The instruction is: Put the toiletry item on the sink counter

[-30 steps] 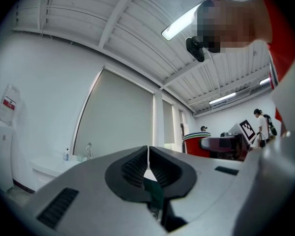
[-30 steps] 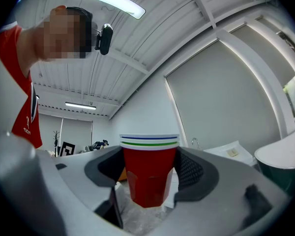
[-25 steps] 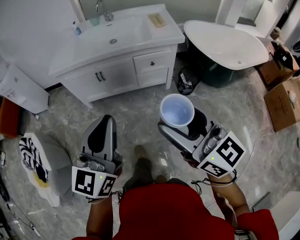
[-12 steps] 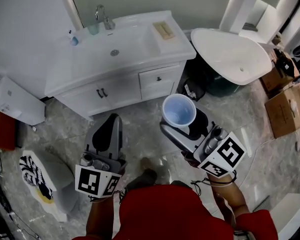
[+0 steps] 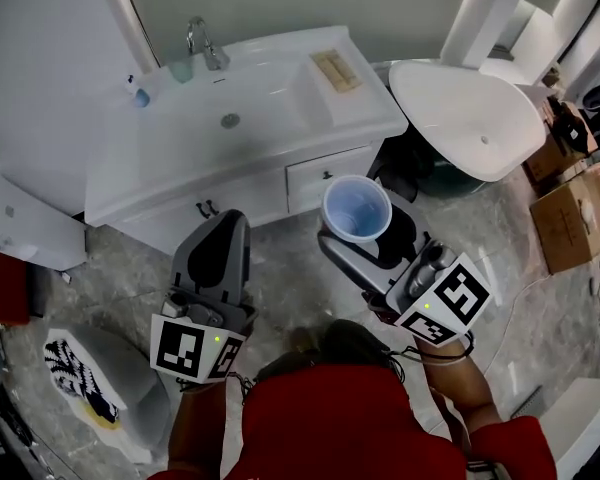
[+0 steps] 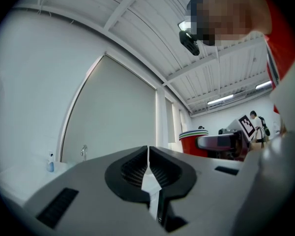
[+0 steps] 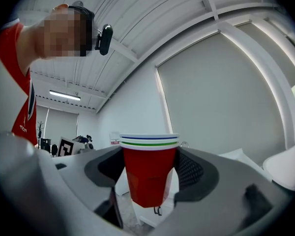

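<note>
My right gripper [image 5: 365,236] is shut on a red cup [image 7: 149,168] with a white rim; from above its pale inside [image 5: 356,209] shows. The cup stands upright between the jaws, in front of the vanity's drawers. The white sink counter [image 5: 355,103] lies just beyond it, with a basin [image 5: 230,98] and a faucet [image 5: 202,40]. My left gripper [image 5: 223,240] is shut and holds nothing; in the left gripper view its jaws [image 6: 148,168] meet with only a thin slit, and the cup [image 6: 193,140] shows off to the right.
On the counter sit a tan soap bar [image 5: 337,70] at the right, a small glass [image 5: 183,69] and a blue-based bottle [image 5: 140,94] by the faucet. A white tub [image 5: 467,116] stands to the right, cardboard boxes [image 5: 578,208] beyond. A white cabinet [image 5: 25,233] is at the left.
Both grippers and the person have come closer to the vanity; the counter now fills more of the head view. The cup stays held in the right gripper, the left stays shut.
</note>
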`<state>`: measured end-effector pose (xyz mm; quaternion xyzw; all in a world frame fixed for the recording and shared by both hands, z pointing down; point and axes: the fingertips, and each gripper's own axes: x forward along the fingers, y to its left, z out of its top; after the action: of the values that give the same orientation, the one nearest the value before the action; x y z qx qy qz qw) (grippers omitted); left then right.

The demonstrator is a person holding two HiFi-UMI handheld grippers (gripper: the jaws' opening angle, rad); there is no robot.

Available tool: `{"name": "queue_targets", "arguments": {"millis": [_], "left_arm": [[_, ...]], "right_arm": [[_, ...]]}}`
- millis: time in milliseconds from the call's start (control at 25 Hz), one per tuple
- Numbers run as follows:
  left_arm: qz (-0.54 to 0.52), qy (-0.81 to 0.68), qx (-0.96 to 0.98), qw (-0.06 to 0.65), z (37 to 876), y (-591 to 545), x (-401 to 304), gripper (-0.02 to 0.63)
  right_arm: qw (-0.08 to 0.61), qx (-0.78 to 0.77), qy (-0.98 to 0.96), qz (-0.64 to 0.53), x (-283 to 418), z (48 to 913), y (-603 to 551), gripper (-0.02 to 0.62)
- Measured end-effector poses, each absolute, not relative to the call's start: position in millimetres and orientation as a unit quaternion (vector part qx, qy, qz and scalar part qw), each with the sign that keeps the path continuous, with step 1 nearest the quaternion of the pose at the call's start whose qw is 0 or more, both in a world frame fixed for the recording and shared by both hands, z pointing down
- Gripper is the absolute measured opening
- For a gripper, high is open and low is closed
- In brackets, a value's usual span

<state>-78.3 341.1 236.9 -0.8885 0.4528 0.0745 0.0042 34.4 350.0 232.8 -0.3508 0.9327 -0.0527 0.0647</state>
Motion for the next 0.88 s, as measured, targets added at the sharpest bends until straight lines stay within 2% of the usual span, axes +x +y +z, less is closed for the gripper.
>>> {"name": "queue_targets", "arguments": {"millis": [400, 880], "left_arm": [[0.072, 0.458, -0.886, 0.002, 246, 276, -80, 0.025], [0.064, 0.489, -0.87, -0.006, 254, 144, -63, 0.025]], "right_arm": [[0.056, -0.34, 0.938, -0.043, 29, 242, 274, 0.288], [0.041, -0.313, 0.948, -0.029, 45, 251, 131, 0.287]]}}
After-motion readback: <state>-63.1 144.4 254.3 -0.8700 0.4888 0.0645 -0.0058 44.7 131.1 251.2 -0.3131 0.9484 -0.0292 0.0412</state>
